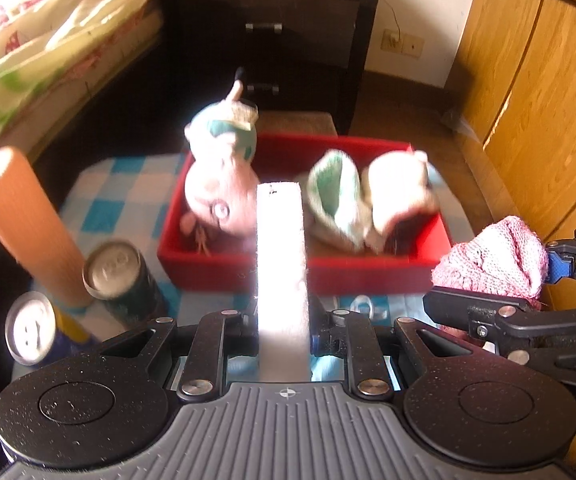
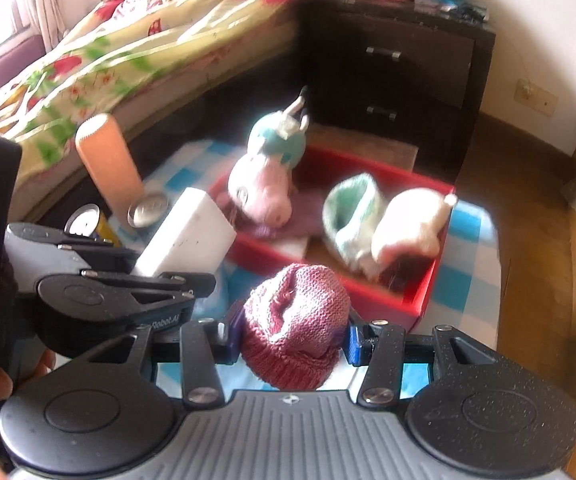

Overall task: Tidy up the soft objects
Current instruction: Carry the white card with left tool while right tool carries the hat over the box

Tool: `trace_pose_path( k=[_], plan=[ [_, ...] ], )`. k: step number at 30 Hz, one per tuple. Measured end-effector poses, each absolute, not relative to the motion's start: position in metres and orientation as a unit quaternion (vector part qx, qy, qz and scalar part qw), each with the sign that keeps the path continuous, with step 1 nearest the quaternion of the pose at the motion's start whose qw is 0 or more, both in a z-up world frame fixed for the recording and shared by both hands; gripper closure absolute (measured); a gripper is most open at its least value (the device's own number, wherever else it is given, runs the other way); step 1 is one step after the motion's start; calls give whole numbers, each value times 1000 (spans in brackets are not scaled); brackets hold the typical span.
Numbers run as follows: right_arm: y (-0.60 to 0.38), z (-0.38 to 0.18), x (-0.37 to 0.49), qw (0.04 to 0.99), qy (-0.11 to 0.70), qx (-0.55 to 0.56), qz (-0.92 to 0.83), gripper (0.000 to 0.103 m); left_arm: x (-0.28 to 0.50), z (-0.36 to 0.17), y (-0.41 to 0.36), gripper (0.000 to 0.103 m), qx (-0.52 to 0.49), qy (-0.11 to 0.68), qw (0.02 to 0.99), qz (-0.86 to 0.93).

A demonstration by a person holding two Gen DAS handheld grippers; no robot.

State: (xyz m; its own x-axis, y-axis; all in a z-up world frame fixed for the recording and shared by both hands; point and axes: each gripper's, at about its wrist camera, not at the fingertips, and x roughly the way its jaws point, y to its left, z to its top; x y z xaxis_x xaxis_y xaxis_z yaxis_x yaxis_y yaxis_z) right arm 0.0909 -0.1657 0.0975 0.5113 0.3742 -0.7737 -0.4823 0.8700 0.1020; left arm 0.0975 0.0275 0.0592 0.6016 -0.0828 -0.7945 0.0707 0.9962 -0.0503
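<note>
Above the red tray (image 1: 244, 270), left tongs (image 1: 282, 332) clenching white sponge (image 1: 282, 264) lengthwise, right tongs (image 2: 289, 340) clenching pink hat (image 2: 293, 332).

You are holding the white foam block (image 1: 282, 264) clamped between the left gripper's pads, its long face rising upright and its top end hanging over the near wall of the red tray (image 1: 280, 276). You are holding the pink knitted hat (image 2: 293, 324), bunched and crumpled, between the right gripper's pads, just in front of the red tray's near corner. Inside the red tray, the pink pig plush (image 2: 266, 184) in a teal dress is lying head-down at the far left, and a mint-lined knitted bootie (image 2: 349, 216) and a white soft toy (image 2: 407, 224) are lying at the right.
</note>
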Motion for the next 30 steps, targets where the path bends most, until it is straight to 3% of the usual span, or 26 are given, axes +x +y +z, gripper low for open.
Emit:
trace_pose_path(
  k=[9,18,19,22,23,30],
  plan=[
    [-165,113,141,887,409,-38,211,78,146,77,29,82,-17,421,906,-32],
    [-161,78,203,886,430,-38,169,78,182,54,27,80,-19,451,892,-37],
    [-161,74,207,884,434,-39,170,78,176,48,30,77,-13,464,884,-47],
    [-162,63,213,880,442,-44,171,78,144,25,37,30,16,509,859,-51],
    [-163,60,214,878,444,-42,171,78,131,16,39,25,32,519,853,-45],
    [-162,54,206,872,453,-46,179,78,82,-63,52,28,36,607,793,18]
  ],
)
